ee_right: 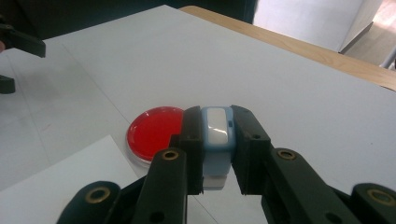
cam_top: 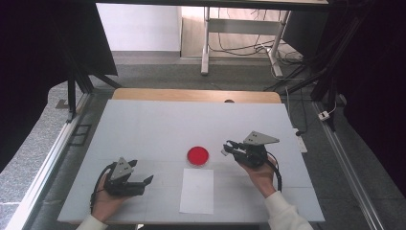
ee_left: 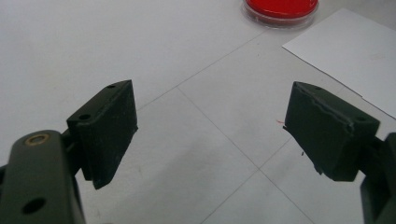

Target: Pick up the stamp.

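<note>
Right gripper [ee_right: 217, 140] is clamped on a small pale-blue plastic block with a white face [ee_right: 217, 133]. The jaws are pressed flat against both its sides, block upright between them. In the high view the right gripper [cam_top: 229, 148] sits off the table surface, held in the person's right hand [cam_top: 261, 173], pointing left toward the dish.

The shallow round clear dish with red contents [cam_top: 197, 155] sits on the white table [cam_top: 158, 124], roughly mid-table, just beyond the far edge of a plain white paper sheet [cam_top: 197, 190]. Dish and sheet look just beside each other; can't tell if they touch. From the right gripper view the red dish [ee_right: 154, 133] lies just left of and below the held block, partly hidden behind the left jaw; the block isn't touching it as far as I can see.

Left gripper [ee_left: 210, 128]: jaws spread wide, nothing between them, only bare tabletop with faint grid lines. In the high view it [cam_top: 143, 175] rests low at the near-left of the table in the left hand [cam_top: 107, 201], well apart from the dish. Dish [ee_left: 281, 10] and sheet corner [ee_left: 345, 51] show at the top of the left gripper view.
</note>
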Available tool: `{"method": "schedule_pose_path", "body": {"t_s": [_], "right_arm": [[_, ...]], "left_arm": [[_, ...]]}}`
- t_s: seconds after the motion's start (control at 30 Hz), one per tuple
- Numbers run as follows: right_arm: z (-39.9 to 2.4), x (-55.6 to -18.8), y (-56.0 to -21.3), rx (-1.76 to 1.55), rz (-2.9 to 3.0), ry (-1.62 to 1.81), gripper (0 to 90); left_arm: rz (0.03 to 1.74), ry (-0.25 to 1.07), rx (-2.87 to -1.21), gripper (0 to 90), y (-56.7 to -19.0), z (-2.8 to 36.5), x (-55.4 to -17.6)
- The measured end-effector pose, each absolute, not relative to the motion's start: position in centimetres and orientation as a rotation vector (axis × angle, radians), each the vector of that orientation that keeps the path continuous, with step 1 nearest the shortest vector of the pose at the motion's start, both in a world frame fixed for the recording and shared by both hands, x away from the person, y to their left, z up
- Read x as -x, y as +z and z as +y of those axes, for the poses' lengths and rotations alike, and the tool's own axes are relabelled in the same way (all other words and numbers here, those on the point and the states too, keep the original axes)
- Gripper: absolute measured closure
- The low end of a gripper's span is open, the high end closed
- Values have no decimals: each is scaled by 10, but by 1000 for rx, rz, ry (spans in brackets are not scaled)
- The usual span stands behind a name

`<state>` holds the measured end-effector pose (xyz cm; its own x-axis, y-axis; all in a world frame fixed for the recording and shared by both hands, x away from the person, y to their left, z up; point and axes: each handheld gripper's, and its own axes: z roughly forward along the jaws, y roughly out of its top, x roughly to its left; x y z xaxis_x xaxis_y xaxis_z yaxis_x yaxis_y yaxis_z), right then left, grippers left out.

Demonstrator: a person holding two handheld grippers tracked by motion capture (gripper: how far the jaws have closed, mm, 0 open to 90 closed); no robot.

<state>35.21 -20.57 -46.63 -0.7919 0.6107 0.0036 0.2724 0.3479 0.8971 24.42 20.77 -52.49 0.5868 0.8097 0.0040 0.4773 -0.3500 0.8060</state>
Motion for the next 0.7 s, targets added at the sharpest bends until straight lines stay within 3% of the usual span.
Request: {"method": "schedule_pose_path", "body": {"t_s": [0.7], "right_arm": [[-200,-341,-460,-730,2291,1486,747]], "left_arm": [[1019,522,-2014,172,-525,207,-244]]}}
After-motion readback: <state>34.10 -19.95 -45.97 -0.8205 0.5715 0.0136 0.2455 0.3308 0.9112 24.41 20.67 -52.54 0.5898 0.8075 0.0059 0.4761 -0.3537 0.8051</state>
